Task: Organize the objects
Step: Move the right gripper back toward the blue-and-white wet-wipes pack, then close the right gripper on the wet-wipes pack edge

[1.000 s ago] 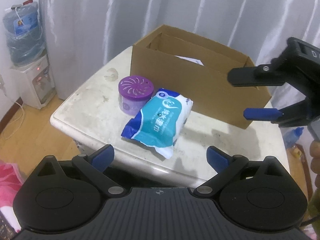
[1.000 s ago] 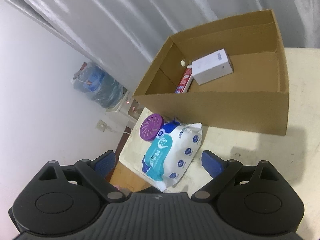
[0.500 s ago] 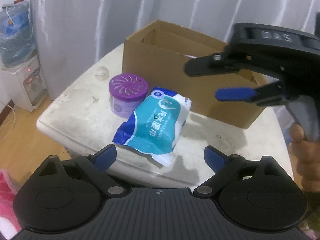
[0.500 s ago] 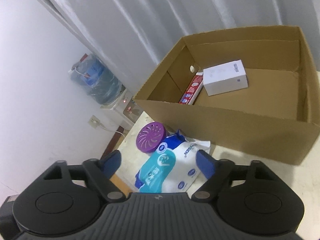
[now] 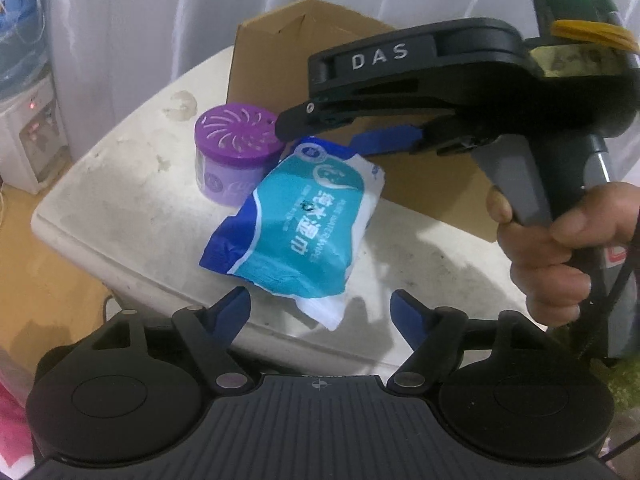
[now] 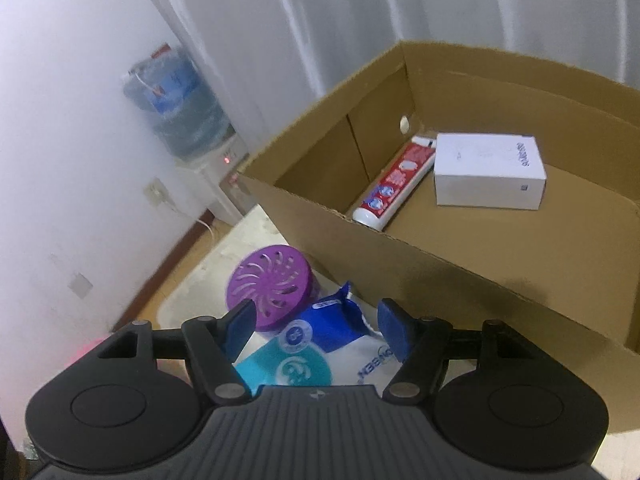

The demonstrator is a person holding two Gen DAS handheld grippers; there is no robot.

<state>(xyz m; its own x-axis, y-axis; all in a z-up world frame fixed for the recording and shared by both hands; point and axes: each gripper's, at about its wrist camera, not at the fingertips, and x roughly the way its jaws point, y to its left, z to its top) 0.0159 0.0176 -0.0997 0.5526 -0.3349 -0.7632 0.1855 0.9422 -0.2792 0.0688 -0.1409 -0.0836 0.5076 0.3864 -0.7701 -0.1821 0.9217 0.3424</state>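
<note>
On the worn white table (image 5: 120, 184), a teal-and-blue wet-wipe pack (image 5: 296, 232) lies near the front edge, its lower end almost at the rim. A purple air-freshener jar (image 5: 234, 152) stands just beside the pack's upper end, toward the table's left edge; whether the two touch cannot be told. Behind both, along the back of the table, sits an open cardboard box (image 6: 460, 276). Inside it a red toothpaste tube (image 6: 394, 182) lies against the left wall, with a white carton (image 6: 488, 170) touching its cap end.

The left tool (image 5: 320, 310) hangs over the table's front edge, just short of the pack's lower end. Its jaws have just been closing but stand apart, with nothing between the blue pads.

The right tool (image 6: 314, 322), gripped by a hand (image 5: 560, 240), reaches in from the right above the pack's upper end and the jar. Its jaws have likewise been closing and stand partly apart. In the right wrist view the pack's blue top edge shows between the pads, yet they are not pressing on it, so this tool is also released and holds nothing.
</note>
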